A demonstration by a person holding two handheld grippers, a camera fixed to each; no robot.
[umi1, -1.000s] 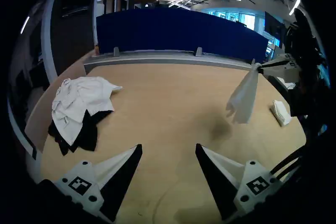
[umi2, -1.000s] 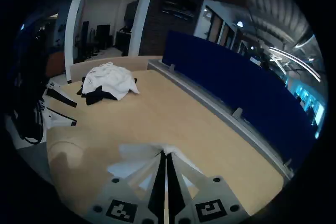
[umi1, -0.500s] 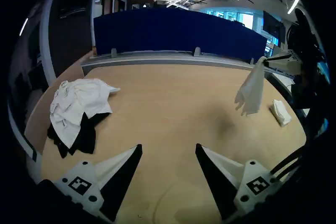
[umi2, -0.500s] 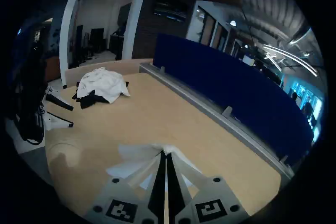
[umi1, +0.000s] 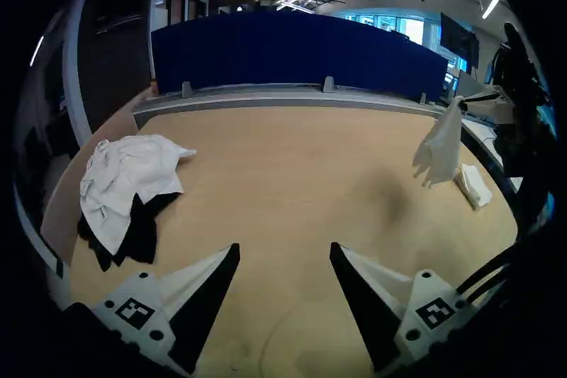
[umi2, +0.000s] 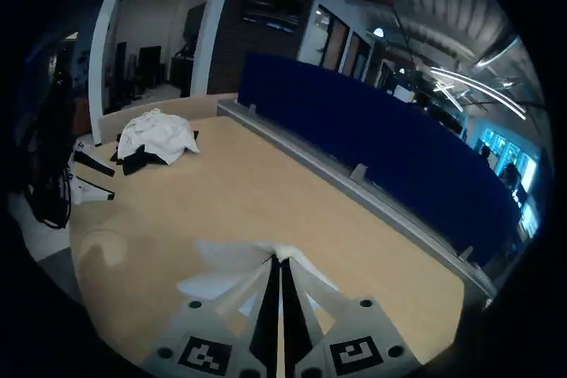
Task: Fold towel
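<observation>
Far left: pile (umi1: 124, 179) of white and black cloth by the table (umi1: 283, 158) edge, not part of this step. Left gripper (umi1: 283, 246) is released, jaws wide apart with nothing between them, over bare wood at the near edge. Blue divider (umi1: 283, 48) runs along the far side. Right of centre: towel (umi1: 439, 154) hangs in the air over the table, held by its top corner, bunched, and the bottom looks clear of the wood. Right gripper (umi2: 278, 262) is clenched on that corner: in the right gripper view both fingers meet, with white cloth squeezed between them and spilling out either side. Far right: small folded cloth (umi1: 473, 186) lies on the table just beside the hanging towel. My read: we're at pickup/spread, no fold made yet. To do it well, bring the left gripper across to the towel, follow the top hem down from the pinch, and take the neighbouring corner, one layer only. Then pull the edge taut and lay it flat in the open middle, away from the pile and the folded cloth. Risk: the towel is bunched, so a mid-fabric grab would skew the fold.
</observation>
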